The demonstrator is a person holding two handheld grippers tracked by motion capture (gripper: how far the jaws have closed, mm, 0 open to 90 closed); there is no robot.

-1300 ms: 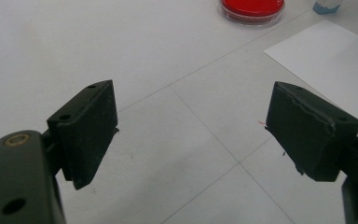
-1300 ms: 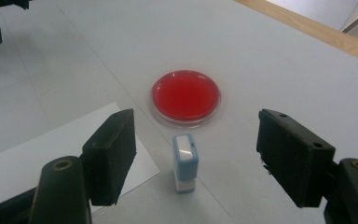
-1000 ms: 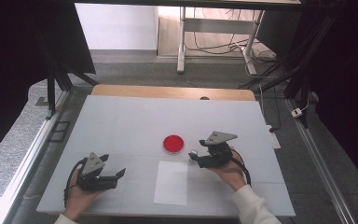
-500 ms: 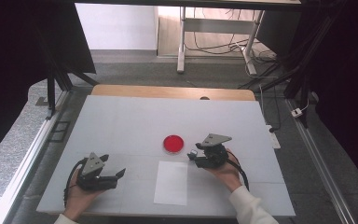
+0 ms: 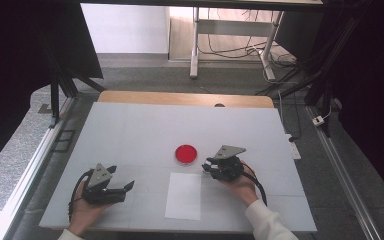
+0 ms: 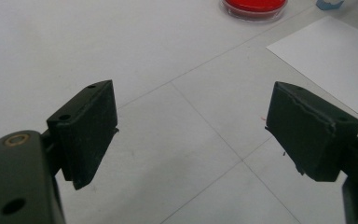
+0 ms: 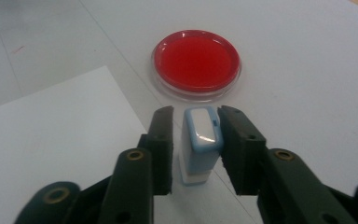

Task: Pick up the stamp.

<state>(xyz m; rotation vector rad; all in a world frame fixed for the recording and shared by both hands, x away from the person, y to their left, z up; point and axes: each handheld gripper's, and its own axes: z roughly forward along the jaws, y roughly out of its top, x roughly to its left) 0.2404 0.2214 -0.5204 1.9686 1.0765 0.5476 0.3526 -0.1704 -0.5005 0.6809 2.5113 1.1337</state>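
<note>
Right tongs (image 7: 196,140): in the right gripper view we see the jaws nearly closed around a small upright stamp (image 7: 199,144), white body with a pale blue rim. The right jaw touches its side; on the left a thin gap shows, so we cannot tell whether the grip is firm. The stamp's foot stands at the corner of the sheet (image 7: 56,140), lower centre of that frame. Beyond it, upper centre, lies the red dish (image 7: 196,63), near but apart from the stamp.

Left tongs (image 6: 191,135): spread wide, nothing between them, over bare worktop (image 6: 74,46). Dish at the top edge, sheet at upper right.

High view: right tongs (image 5: 207,167) just right of the dish (image 5: 186,154), above the sheet (image 5: 183,195); left tongs (image 5: 125,187) at lower left, well apart from both.
</note>
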